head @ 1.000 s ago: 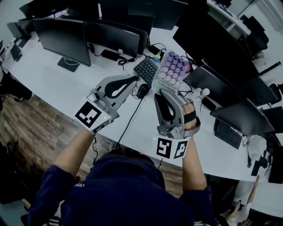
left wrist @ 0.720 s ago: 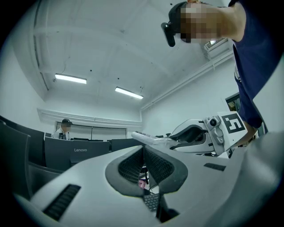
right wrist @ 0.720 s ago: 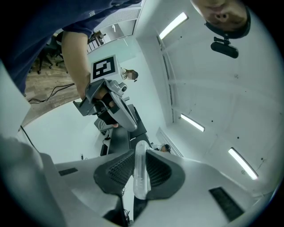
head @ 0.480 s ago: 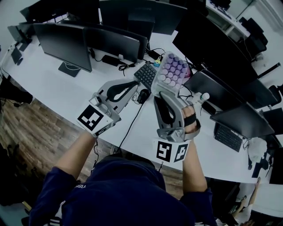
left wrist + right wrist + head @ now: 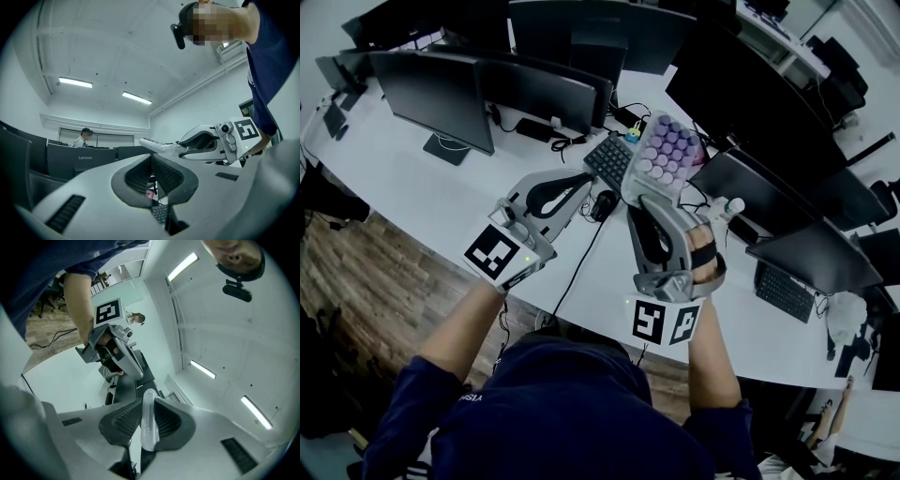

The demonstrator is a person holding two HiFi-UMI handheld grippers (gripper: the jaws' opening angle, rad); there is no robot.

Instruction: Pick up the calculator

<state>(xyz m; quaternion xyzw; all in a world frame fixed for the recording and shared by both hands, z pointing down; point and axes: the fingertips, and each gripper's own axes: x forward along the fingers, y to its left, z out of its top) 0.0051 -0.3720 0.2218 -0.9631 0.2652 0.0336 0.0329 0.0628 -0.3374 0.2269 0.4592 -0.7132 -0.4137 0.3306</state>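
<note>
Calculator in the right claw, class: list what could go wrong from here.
1. The right claw pinches the calculator by one end only; it may tilt or slip.
2. It appears to hang over the keyboard and mouse; a drop could hit them.
3. The shut left claw is close by and could knock it.

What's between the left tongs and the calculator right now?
Nothing but air separates the left tongs from the calculator; the head view shows a keyboard on the desk below that gap.
</note>
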